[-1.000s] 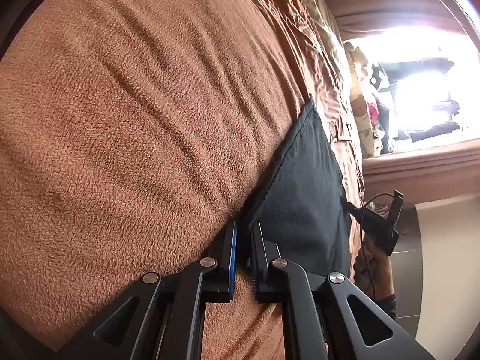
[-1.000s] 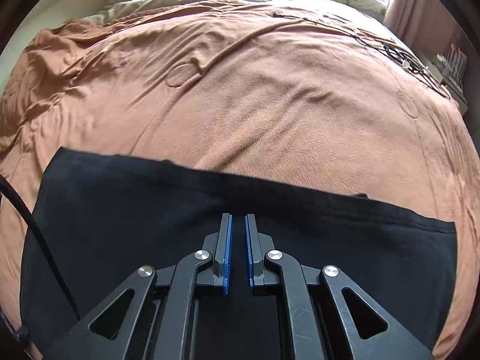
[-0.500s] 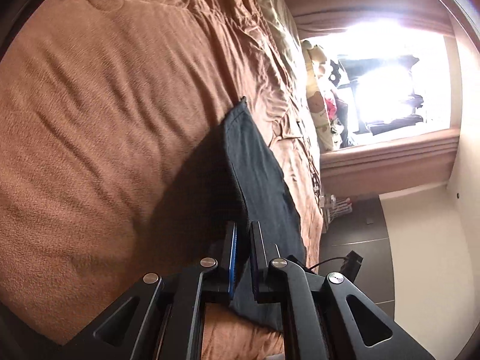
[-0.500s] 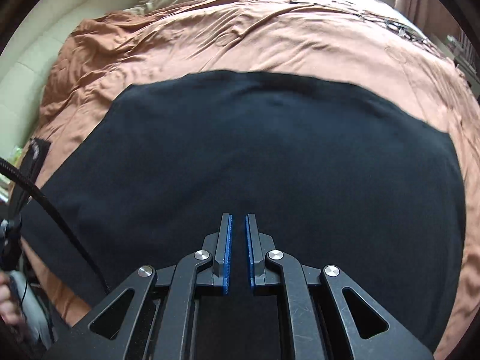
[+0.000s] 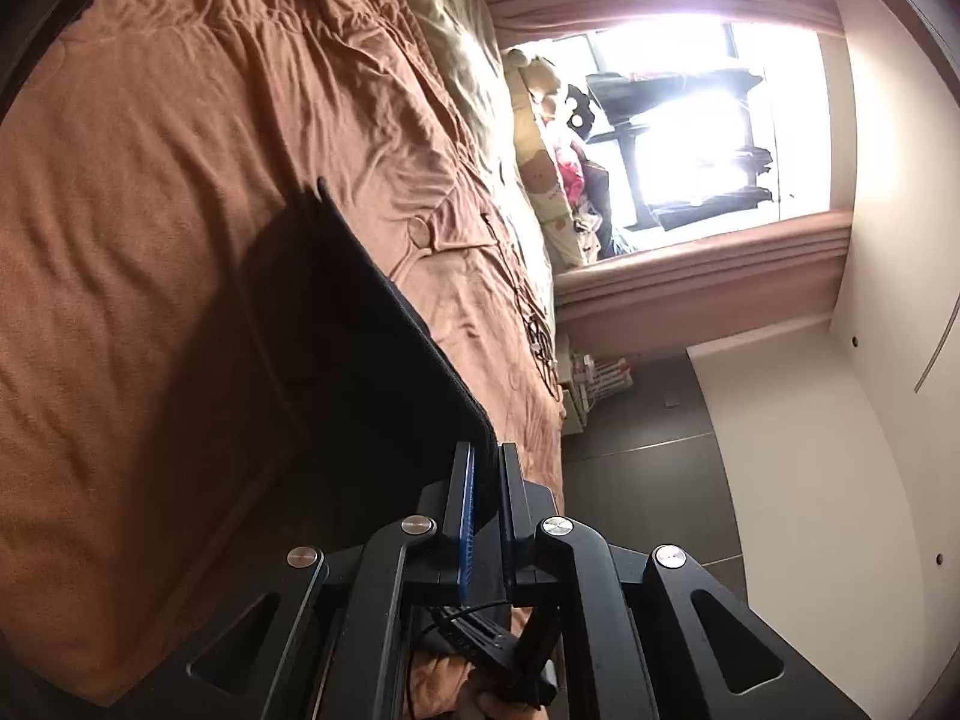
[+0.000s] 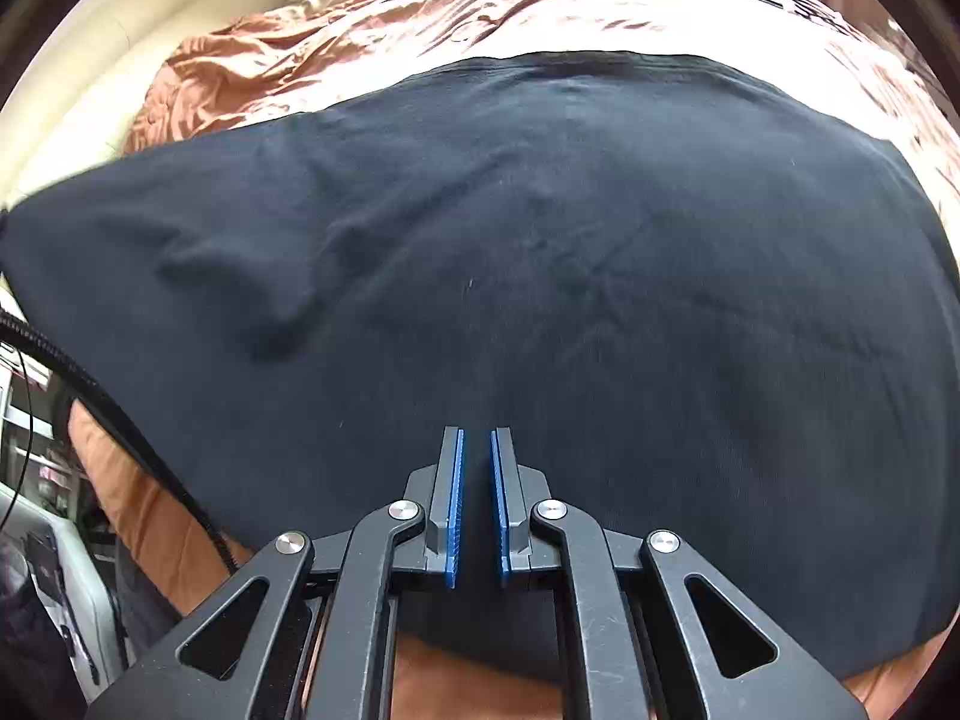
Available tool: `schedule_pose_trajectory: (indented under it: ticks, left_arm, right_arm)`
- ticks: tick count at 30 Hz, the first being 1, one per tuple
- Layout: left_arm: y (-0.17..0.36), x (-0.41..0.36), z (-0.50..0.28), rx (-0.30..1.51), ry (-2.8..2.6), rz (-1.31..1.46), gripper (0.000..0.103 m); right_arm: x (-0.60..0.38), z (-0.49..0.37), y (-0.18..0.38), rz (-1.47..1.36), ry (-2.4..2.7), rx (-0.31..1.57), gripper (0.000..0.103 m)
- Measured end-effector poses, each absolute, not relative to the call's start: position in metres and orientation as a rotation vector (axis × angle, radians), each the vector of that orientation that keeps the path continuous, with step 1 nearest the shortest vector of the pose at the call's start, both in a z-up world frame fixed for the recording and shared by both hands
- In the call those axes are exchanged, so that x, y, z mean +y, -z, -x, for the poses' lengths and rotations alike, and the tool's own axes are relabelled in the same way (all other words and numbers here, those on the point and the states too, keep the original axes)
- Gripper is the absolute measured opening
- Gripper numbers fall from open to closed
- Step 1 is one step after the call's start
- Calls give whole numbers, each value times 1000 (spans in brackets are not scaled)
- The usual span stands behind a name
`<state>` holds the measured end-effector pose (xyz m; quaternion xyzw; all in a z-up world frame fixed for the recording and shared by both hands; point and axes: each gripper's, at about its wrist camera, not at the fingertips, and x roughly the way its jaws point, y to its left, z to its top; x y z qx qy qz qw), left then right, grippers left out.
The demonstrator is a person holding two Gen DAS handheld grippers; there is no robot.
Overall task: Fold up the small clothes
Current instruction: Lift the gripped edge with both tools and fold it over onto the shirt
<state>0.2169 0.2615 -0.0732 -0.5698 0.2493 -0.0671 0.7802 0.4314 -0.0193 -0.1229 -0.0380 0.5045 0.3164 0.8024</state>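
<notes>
Left wrist: our left gripper (image 5: 485, 468) clenched on cloth (image 5: 360, 360) edge, raised over bed (image 5: 120, 240); right gripper (image 6: 477, 450) clamps cloth too.

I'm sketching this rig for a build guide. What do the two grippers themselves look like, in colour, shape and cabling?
Both the left gripper and the right gripper are matte black, with angular linkage arms that have triangular cut-outs and round silver pivot pins. Each has two slim, straight jaws lined with ribbed blue pads. A black braided cable runs past the right gripper at the left edge of its view.
</notes>
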Motion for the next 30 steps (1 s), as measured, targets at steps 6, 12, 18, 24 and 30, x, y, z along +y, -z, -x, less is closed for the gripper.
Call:
schedule_pose_trajectory:
  ticks: [6,12,18,24,30]
  left_arm:
    - [42,242,-240,537,214,1188,7]
    - [20,214,-264,559,277,1140,7]
    - [1,177,-290,597,341,1076,7]
    - [-7,141,-313,641,405,1024,7]
    - [-10,103,-332,686,459,985,7]
  right_arm:
    - [-30,-412,127,51,-735,1087,6]
    - [-39,-397,130,27,-769,1087,6]
    - [-70,-390,114,-26,-739,1031,6]
    - [-111,-390,97,-103,-685,975,16]
    - [-149,-379,85,-182,-675,907,69]
